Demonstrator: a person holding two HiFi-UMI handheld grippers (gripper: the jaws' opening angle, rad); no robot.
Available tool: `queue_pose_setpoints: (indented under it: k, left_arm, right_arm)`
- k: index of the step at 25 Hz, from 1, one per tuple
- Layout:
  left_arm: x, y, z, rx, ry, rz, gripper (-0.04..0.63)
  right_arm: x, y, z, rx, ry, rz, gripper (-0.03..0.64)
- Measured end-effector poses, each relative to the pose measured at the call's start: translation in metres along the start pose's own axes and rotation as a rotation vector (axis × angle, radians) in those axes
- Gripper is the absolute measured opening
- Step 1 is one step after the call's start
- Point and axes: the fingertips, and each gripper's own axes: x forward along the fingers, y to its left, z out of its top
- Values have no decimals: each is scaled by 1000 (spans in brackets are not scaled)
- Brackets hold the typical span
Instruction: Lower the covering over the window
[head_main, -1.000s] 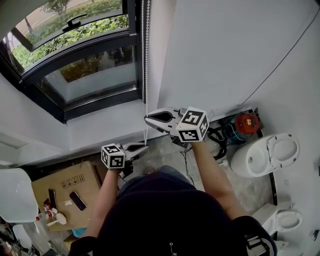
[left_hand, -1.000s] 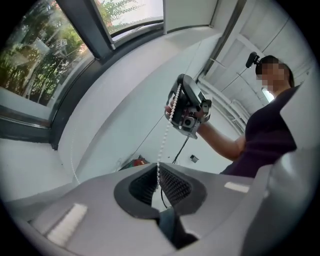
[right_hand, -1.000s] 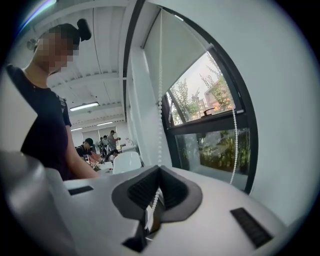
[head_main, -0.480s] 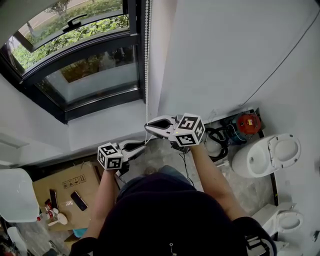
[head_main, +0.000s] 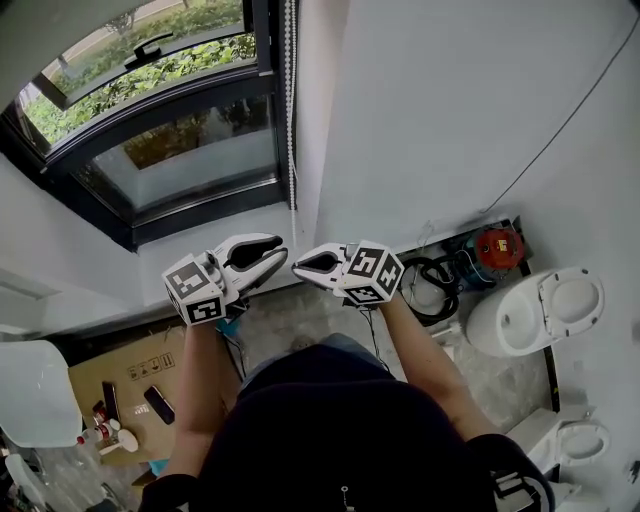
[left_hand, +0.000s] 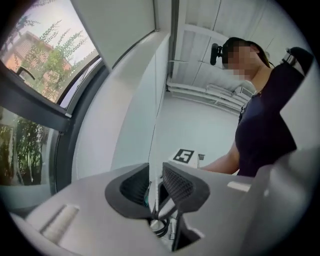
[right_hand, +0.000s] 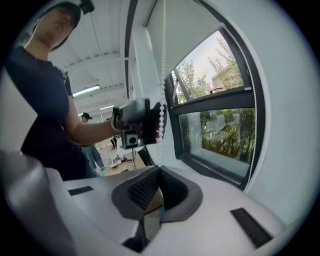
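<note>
Appears as a pale sheet (right_hand: 192, 37) across the top of the window (head_main: 180, 150), taken for the covering; much lowering left to do, by the look of it. Works through the bead chain (head_main: 291, 120) hanging down the right edge of the window toward the sill (head_main: 210, 245).

Below the window's lower right corner: right gripper (head_main: 298, 265), jaws pressed fully together. Shows the chain running down into them in the right gripper view, so judged clamped on it. Just left of that, under the same corner of the window: left gripper (head_main: 280, 250), jaws part open, having just been opening. Shows a thin strand passing between the pads (left_hand: 177, 182) without being pinched, so holding nothing.

Looks like a hand-over-hand pull, with the left free to take a fresh grip. To do it well:

- Keep the right clamped so the covering cannot creep back.
- Bring the left up alongside the window's right edge, above the right.
- Centre the strand deep between the pads before closing.
- Take the same strand as the right, not the other of the 2 sides of the loop.
- Close firmly on a bead rather than on a gap.
- Pull straight down, parallel to the window's edge and not outward, to keep beads from skipping.
- Release the right only once the left has bitten.
</note>
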Motion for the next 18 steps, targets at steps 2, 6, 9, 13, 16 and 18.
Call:
queue_pose_setpoints:
  k: [2,6,9,13,16,18]
  left_arm:
    - [7,-4,11,14,-10,-16,71]
    - [19,-8,26,21,-34,-38,71]
    - [28,-10,33,36,-40,-48,71]
    - [32,-7,45,36,-68,-34,71]
    - [33,-6,53,65,-66,-23,69]
    - [34,-5,54,80,-48,-26,56]
  right_arm:
    - [2,2,-10,0,-1,-10,12]
    - [3,2,-10,39,-38,2,12]
    - [4,3,-10,39,-37,8,12]
    - [5,5,-9,42,-43,22,12]
    - [6,4,-9,33,-31,21,12]
    - [8,4,-8,27,-28,20,12]
